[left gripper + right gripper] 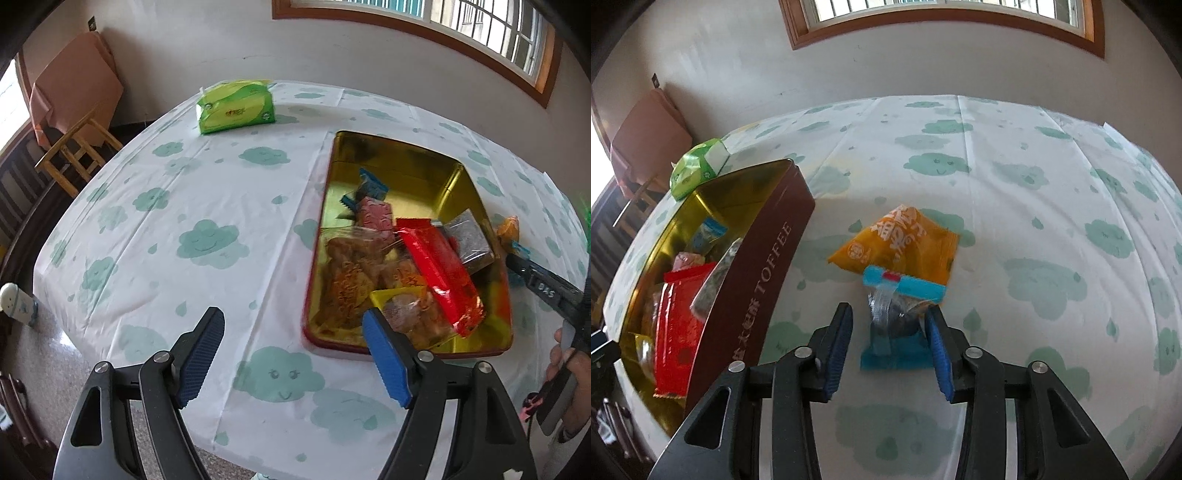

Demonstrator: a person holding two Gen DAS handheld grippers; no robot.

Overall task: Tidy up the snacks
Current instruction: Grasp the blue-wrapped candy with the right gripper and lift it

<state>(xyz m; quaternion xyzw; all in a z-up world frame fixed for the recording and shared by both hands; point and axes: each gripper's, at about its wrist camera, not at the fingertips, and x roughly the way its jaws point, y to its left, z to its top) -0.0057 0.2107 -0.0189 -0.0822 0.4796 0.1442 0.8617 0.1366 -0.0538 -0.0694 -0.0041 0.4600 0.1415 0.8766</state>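
A gold-lined toffee tin (pixel 369 147) (pixel 764 266) holds several snack packs, among them a long red pack (pixel 439 269) (pixel 677 328). My left gripper (pixel 293 325) is open and empty above the cloth, at the tin's near left corner. My right gripper (pixel 890 325) is open, its fingers on either side of a blue-edged clear snack pack (pixel 892 332) that lies on the table right of the tin. An orange snack pack (pixel 905 243) lies just beyond it. The right gripper (pixel 517 258) also shows at the tin's right side in the left wrist view.
A green tissue pack (pixel 236 107) (pixel 698 166) sits at the table's far left. The table has a white cloth with teal clouds (pixel 207 240). A wooden chair (pixel 77 144) stands off the table's left side. A wall with a window is behind.
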